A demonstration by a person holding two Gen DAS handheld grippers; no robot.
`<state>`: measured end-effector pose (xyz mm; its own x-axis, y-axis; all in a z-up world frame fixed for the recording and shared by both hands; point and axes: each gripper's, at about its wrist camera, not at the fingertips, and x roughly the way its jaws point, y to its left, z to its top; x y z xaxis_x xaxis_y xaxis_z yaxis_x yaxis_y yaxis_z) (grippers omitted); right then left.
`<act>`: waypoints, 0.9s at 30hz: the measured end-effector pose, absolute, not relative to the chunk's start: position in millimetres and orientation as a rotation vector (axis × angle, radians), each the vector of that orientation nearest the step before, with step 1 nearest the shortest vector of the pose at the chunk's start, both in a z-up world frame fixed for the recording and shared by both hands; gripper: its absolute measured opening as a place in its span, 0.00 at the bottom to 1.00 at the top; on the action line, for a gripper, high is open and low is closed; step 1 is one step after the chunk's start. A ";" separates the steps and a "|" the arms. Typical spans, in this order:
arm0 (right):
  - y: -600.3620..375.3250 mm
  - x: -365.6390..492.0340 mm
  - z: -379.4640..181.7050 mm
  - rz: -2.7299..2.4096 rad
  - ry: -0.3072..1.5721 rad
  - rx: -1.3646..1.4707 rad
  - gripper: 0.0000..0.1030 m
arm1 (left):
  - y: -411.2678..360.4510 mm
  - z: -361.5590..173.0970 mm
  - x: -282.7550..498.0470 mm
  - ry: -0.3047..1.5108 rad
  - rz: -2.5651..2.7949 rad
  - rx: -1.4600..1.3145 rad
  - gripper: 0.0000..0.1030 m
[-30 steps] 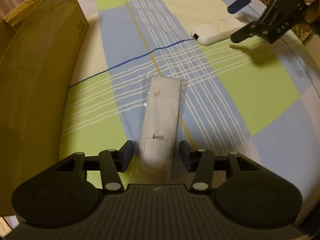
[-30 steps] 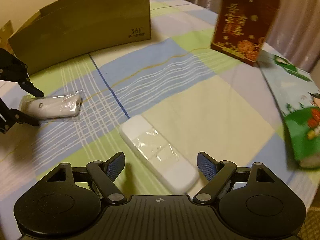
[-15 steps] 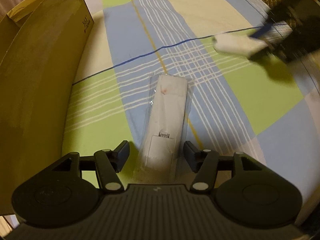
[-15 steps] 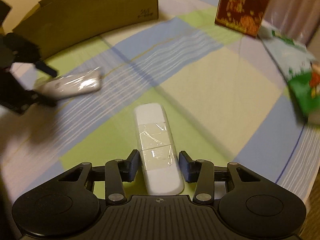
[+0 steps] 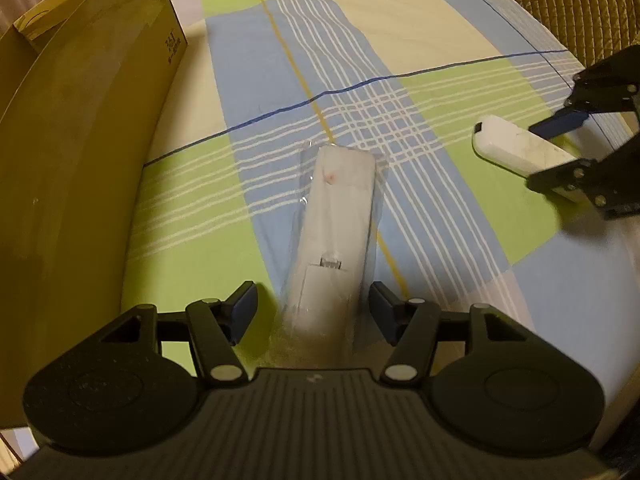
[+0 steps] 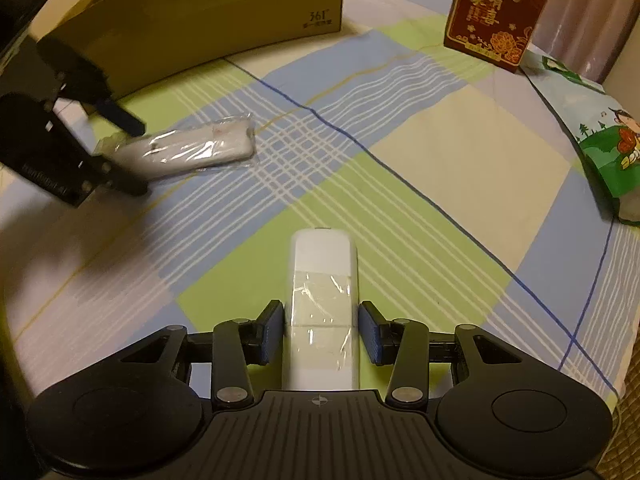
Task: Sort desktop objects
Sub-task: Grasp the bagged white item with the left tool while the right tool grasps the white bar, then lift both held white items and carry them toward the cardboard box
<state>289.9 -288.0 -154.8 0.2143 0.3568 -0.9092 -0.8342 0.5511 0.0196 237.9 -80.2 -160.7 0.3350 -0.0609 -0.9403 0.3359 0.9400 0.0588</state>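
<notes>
A white remote in a clear plastic bag point(image 5: 334, 236) lies on the plaid tablecloth between the fingers of my left gripper point(image 5: 312, 312), which is open with gaps on both sides. It also shows in the right wrist view point(image 6: 188, 150). A second white remote with clear film point(image 6: 322, 308) lies between the blue pads of my right gripper point(image 6: 322, 336), which stand close to its sides with thin gaps. This remote also shows in the left wrist view point(image 5: 520, 150), with the right gripper point(image 5: 568, 152) around it.
A long cardboard box point(image 5: 76, 160) stands along the left side, also in the right wrist view point(image 6: 208, 20). A dark red box with gold characters point(image 6: 498, 12) and a green snack bag point(image 6: 600, 148) lie at the far side. The table edge point(image 5: 600, 280) curves at the right.
My right gripper turned to line up with the filmed remote, moved over it and narrowed around it. My left gripper stayed around the bagged remote, its view shifting slightly.
</notes>
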 end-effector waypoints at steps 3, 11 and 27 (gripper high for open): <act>-287.9 289.0 -154.7 0.871 1.056 -0.542 0.42 | -77.9 -160.9 233.2 1.212 -0.250 0.243 0.56; -284.8 284.9 -156.8 0.800 1.082 -0.494 0.64 | -74.9 -161.0 233.7 1.212 -0.234 0.231 0.60; -290.9 263.0 -151.6 0.753 1.085 -0.468 0.38 | -76.1 -162.0 236.0 1.204 -0.234 0.224 0.66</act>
<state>263.0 -290.9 -151.6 0.2616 0.3149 -0.9124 -0.7449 0.6669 0.0166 236.0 -76.1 -162.0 0.3400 -0.0596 -0.9385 0.2962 0.9540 0.0467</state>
